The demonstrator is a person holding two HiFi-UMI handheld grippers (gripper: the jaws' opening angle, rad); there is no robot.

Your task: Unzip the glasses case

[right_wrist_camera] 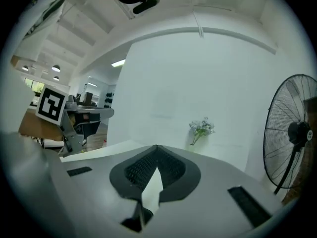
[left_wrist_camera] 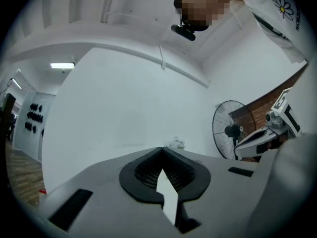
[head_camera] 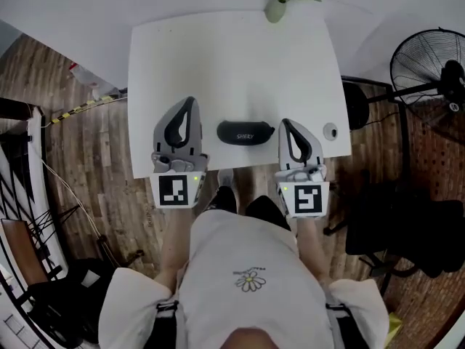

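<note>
A black oval glasses case (head_camera: 245, 132) lies on the white table (head_camera: 232, 64) near its front edge. My left gripper (head_camera: 190, 101) hovers just left of the case, shut and empty, tips pointing away from me. My right gripper (head_camera: 285, 123) is just right of the case, also shut with nothing in it. In the left gripper view the jaw tips (left_wrist_camera: 161, 148) meet against the white wall; in the right gripper view the tips (right_wrist_camera: 157, 147) meet too. The case shows in neither gripper view.
A small vase of flowers (head_camera: 280, 4) stands at the table's far edge, the same flowers (right_wrist_camera: 200, 129) showing in the right gripper view. A standing fan (head_camera: 429, 67) and a dark stool (head_camera: 356, 104) are to the right. A small round object (head_camera: 330, 131) lies at the table's right edge.
</note>
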